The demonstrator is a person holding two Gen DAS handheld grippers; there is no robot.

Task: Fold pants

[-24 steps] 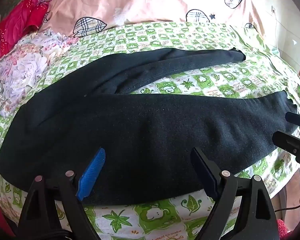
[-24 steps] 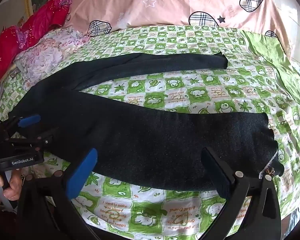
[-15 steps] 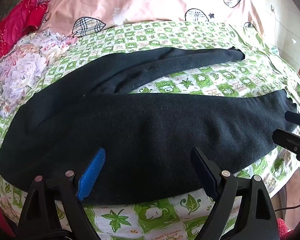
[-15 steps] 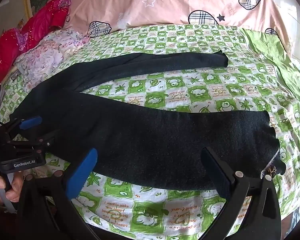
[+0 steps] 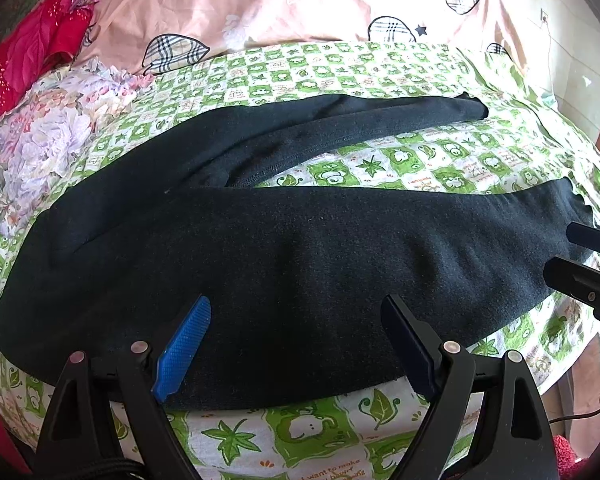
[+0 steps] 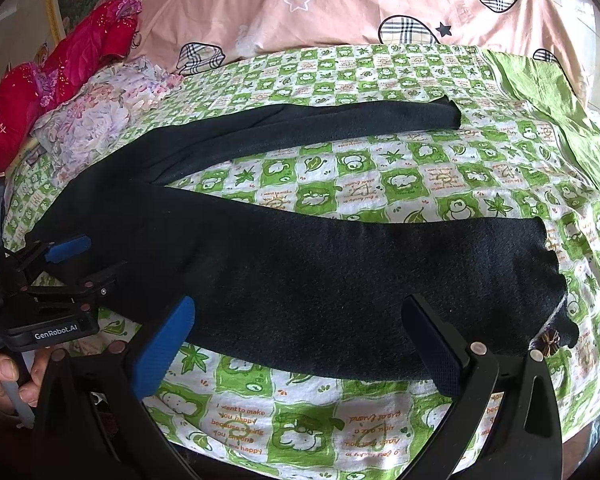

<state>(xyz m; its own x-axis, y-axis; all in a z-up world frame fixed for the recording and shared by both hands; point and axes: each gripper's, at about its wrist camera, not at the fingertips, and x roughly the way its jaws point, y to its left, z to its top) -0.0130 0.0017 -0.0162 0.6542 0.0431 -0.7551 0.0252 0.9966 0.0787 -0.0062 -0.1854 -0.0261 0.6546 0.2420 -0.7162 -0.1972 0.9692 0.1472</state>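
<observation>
While pants (image 5: 300,264) lay splayed on bed (image 5: 308,432), left gripper (image 5: 296,344) and right gripper (image 6: 300,344) gaped wide, empty; risked pinching sheet with hem.

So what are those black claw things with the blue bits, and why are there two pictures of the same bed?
Those claws are grippers, like big tongs. A person holds one in each hand, and each has a small camera looking out along its two fingers. That is why you get two pictures: one from the left gripper, one from the right gripper. Each camera can also see the other gripper at the picture's edge.

On the green checked bedsheet lie black pants, spread out with the two legs apart. Behind are a pink quilt with checked hearts, a flowery cloth and a red cloth.

Both grippers are open and hold nothing. They hover by the pants' near edge.
</observation>
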